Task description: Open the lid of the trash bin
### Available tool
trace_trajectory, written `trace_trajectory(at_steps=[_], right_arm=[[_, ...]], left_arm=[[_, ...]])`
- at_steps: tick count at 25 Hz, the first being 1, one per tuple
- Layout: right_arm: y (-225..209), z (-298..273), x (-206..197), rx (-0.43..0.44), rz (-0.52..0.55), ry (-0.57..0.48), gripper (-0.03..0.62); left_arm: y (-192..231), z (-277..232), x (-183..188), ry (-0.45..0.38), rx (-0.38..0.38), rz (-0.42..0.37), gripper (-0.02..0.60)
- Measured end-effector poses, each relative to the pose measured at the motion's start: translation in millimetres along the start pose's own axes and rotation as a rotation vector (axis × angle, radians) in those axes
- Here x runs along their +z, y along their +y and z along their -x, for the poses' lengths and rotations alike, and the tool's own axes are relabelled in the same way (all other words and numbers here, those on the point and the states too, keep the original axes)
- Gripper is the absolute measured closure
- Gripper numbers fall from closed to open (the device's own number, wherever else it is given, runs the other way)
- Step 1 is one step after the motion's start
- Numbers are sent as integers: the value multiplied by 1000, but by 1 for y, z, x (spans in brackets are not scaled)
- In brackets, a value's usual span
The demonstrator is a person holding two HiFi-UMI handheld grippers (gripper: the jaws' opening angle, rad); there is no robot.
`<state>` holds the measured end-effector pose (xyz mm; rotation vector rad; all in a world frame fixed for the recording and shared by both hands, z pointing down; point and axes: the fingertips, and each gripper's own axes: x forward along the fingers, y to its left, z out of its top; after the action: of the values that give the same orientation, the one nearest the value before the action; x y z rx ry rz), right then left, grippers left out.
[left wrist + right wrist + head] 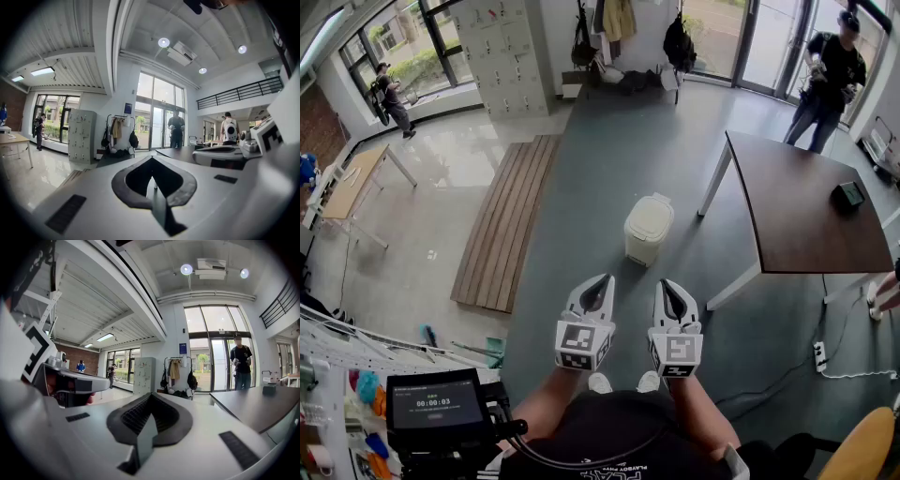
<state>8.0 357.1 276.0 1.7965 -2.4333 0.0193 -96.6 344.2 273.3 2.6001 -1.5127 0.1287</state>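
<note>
The trash bin [649, 228] is a small cream bin on the grey floor, and its lid lies flat and closed. It stands ahead of both grippers, well apart from them. My left gripper [606, 280] and right gripper [667, 284] are held side by side at waist height, each with its jaws pressed together and nothing between them. Both point level across the room, so neither gripper view shows the bin. In the left gripper view my left gripper [153, 180] has its tips meeting. The right gripper view shows my right gripper [149, 414] the same.
A brown table [811, 202] on white legs stands right of the bin, with a black device [848, 195] on it. Left of the bin lies a wooden slat platform [502, 220]. A person [830, 75] stands by the glass doors. A power strip [818, 356] lies on the floor.
</note>
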Motion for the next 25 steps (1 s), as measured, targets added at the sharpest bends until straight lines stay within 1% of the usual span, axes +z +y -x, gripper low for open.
trace_trajectory(at_steps=[7, 13, 17, 21, 25], right_arm=[[1, 3, -3, -10, -2, -7, 591], [24, -7, -3, -33, -10, 9, 591], [13, -21, -10, -38, -11, 19, 591], [1, -44, -15, -21, -14, 32, 591], [-16, -77, -19, -13, -17, 39, 591]], left_arm=[[2, 1, -9, 6, -10, -5, 583], [29, 5, -7, 14, -28, 14, 583], [32, -13, -13, 25, -28, 14, 583], [39, -37, -9, 31, -24, 40, 583], [51, -73, -4, 27, -16, 24, 583]])
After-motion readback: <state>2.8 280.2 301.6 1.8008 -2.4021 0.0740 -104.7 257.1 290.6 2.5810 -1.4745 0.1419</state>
